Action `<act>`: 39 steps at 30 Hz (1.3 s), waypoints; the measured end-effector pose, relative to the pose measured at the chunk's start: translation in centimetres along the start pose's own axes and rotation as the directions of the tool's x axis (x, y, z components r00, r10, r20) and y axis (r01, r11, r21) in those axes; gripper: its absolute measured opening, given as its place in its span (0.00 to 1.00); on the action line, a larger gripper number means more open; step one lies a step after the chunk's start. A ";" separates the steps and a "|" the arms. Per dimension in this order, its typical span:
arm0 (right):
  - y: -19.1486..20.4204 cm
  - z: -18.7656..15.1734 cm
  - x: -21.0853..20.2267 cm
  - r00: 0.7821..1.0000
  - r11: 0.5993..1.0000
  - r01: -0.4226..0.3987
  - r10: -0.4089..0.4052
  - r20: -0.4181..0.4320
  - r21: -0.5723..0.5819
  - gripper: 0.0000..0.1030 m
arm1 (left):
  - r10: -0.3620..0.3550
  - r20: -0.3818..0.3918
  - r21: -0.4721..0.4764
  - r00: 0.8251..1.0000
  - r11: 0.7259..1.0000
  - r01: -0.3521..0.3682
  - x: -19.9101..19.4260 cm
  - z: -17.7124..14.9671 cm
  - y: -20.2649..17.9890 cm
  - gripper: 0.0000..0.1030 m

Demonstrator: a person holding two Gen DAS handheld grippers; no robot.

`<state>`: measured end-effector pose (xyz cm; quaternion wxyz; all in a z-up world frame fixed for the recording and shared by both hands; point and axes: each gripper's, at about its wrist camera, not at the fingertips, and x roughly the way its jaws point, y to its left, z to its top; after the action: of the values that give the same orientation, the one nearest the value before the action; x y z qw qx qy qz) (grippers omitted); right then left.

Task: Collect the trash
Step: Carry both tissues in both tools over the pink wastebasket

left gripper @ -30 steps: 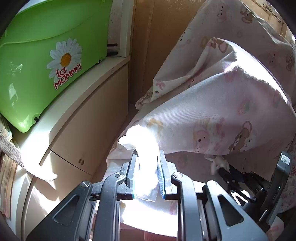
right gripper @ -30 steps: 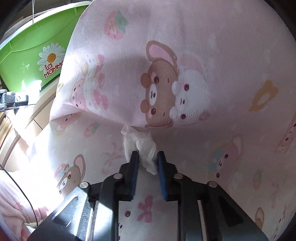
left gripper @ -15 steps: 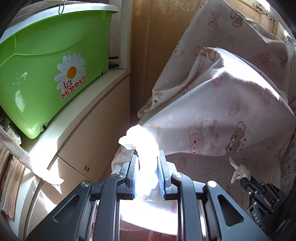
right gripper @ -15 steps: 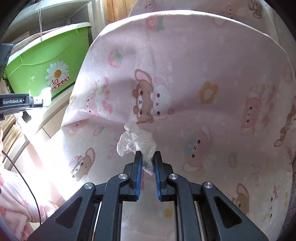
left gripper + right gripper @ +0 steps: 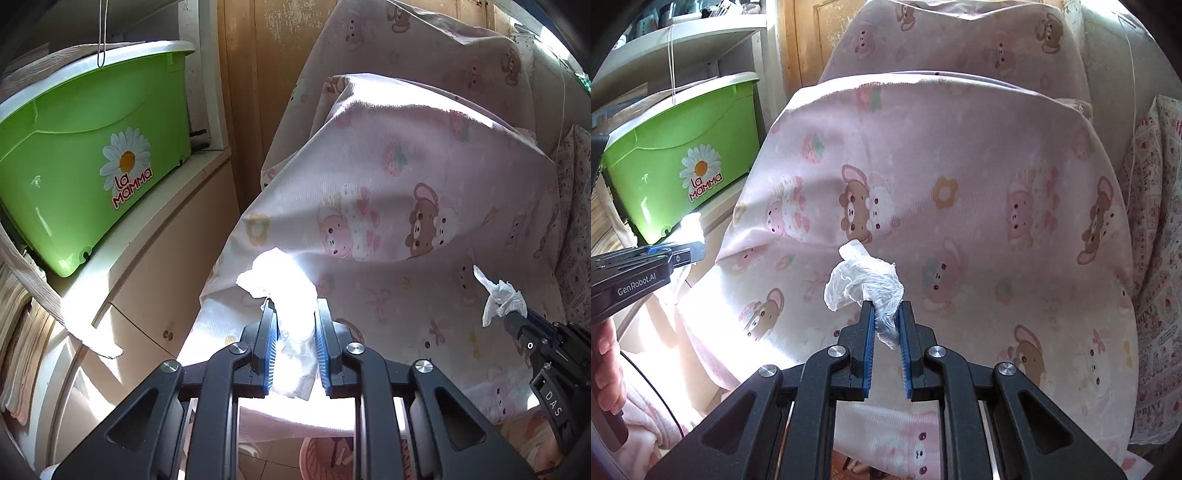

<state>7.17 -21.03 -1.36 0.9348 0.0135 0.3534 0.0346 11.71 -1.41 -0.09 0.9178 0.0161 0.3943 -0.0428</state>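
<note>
Spreading across most of both views is a pink bear-print sheet (image 5: 960, 192) draped over some bulky furniture, lit hard by sunlight. To the left of it a green tub (image 5: 85, 155) with a daisy label sits on a cream cabinet (image 5: 155, 280), near the sheet's edge but apart from it.

Low in the left wrist view, below the hanging hem of the sheet, part of a pink basket (image 5: 317, 458) shows over the tiled floor; it may be the bin for the trash, though too little of it is visible to be sure. If so, it lies beneath and slightly ahead of both claws, closer to the left one, and the drop would call for lowering each claw over that rim before letting go.

Each piece of trash is already lifted clear of the sheet. The left claw (image 5: 293, 317) is closed most of the way, clamping a crumpled white tissue (image 5: 288, 295) that stands up out of the pads and hangs down behind them. The right claw (image 5: 886, 310) is pinched nearly together on a smaller wad of thin, translucent white wrap (image 5: 864, 284), gripped by its lower tail with the bulk puffed out above and to the left of the tips.
</note>
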 end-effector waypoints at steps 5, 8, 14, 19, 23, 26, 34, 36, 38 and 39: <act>0.3 -1.0 -2.3 0.999 0.999 -0.046 0.046 0.009 -0.018 0.13 | -0.025 -0.024 -0.047 0.999 0.999 0.024 -0.8 -1.7 1.4 0.17; 0.6 -1.6 -3.7 0.998 0.998 -0.063 0.064 0.023 -0.021 0.13 | -0.005 -0.013 -0.029 1.000 1.000 0.005 -1.8 -3.1 1.1 0.17; 1.0 -3.1 -5.0 0.997 0.997 -0.075 0.075 0.005 0.008 0.13 | -0.078 -0.040 -0.021 0.996 0.997 0.078 -3.1 -5.4 -0.2 0.17; 1.3 -4.4 -5.7 0.997 0.997 -0.075 0.075 -0.012 0.025 0.13 | -0.047 -0.029 0.049 0.998 0.998 0.048 -3.4 -6.0 -1.9 0.18; 1.4 -5.3 -6.3 0.995 0.995 -0.096 0.097 -0.027 0.033 0.13 | -0.107 -0.060 0.017 0.992 0.994 0.108 -3.8 -6.6 -1.9 0.18; 1.5 -6.1 -6.5 0.990 0.991 -0.126 0.129 -0.053 0.041 0.13 | -0.150 -0.118 0.013 0.982 0.988 0.153 -3.4 -7.6 -2.3 0.18; 2.8 -9.9 -4.1 0.950 0.984 -0.175 0.173 -0.259 0.016 0.13 | -0.318 -0.381 -0.085 0.868 0.947 0.309 1.6 -10.0 -2.7 0.19; 3.0 -10.7 -3.3 0.936 0.982 -0.190 0.187 -0.297 0.018 0.13 | -0.342 -0.424 -0.098 0.839 0.938 0.333 2.2 -10.7 -2.9 0.19; 3.0 -11.5 -2.0 0.923 0.981 -0.189 0.194 -0.333 0.049 0.13 | -0.327 -0.458 -0.089 0.827 0.942 0.323 2.9 -11.7 -3.4 0.19; 3.0 -12.0 -1.2 0.918 0.984 -0.173 0.180 -0.352 0.053 0.13 | -0.311 -0.467 -0.079 0.828 0.947 0.311 3.3 -12.0 -3.6 0.20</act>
<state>-1.84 -18.11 -9.40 0.8483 0.0486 0.5141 0.1169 4.95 -4.42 -10.69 0.7743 -0.0381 0.6035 -0.1862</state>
